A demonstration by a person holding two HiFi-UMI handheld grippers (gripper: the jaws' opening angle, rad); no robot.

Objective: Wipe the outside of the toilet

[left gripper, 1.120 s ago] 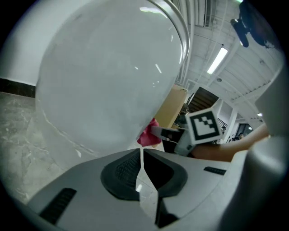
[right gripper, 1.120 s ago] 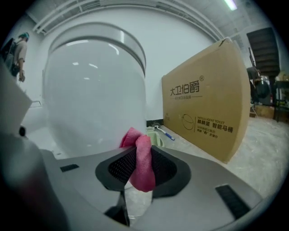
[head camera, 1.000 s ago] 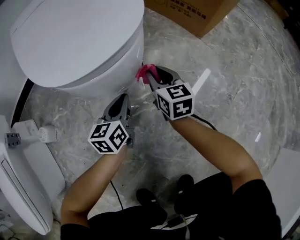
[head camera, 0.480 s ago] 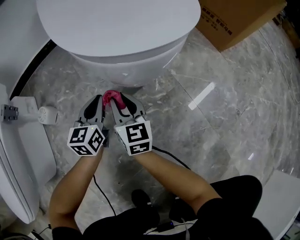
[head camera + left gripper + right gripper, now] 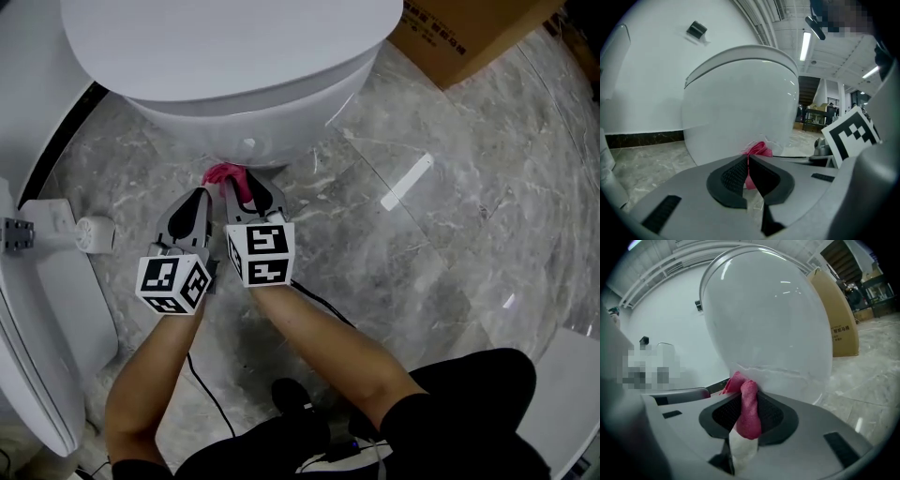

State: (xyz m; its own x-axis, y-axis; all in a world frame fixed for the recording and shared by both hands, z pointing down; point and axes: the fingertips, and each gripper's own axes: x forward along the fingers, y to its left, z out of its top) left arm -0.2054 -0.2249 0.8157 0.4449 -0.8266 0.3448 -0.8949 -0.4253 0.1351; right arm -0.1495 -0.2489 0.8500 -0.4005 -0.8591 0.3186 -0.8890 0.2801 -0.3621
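Right claw [image 5: 244, 187] is gripping pink cloth [image 5: 223, 174], holding it against lower front of toilet [image 5: 253, 122] bowl, close above floor [image 5: 422, 244]; left claw [image 5: 198, 197] is sitting clenched, empty, just beside it.

Toilet [image 5: 234, 56]: rear cut off by the head view's top edge; foot hidden under the bowl.
Pink cloth [image 5: 223, 174]: mostly hidden between the jaws of the right hand-held gripper [image 5: 239, 187].
Cardboard box [image 5: 469, 37]: cut off at the top edge; print too small to read.
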